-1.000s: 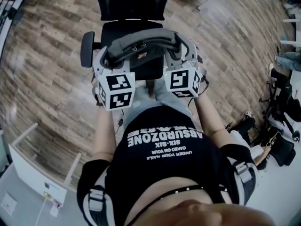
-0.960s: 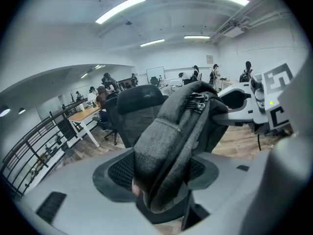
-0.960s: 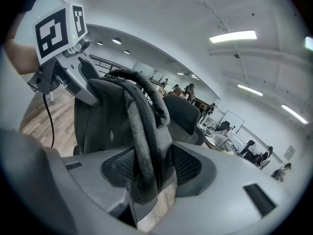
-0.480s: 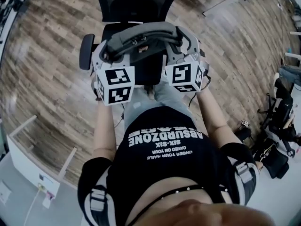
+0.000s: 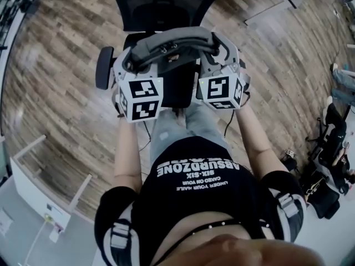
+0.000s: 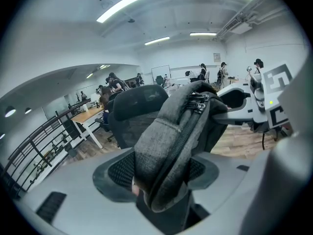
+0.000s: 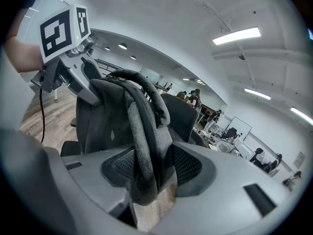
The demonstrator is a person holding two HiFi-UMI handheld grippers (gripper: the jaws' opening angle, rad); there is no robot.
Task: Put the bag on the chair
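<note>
Here the grey bag (image 5: 171, 42) hangs level at twelve o'clock of the person, above the black chair (image 5: 158, 7) and seemingly not yet resting on it. The left tool (image 6: 159, 177) pinches its zippered end at nine o'clock, and the right tool (image 7: 149, 173) pinches its strap end at three. Holding both ends likely stops the bag sagging or swinging.
</note>
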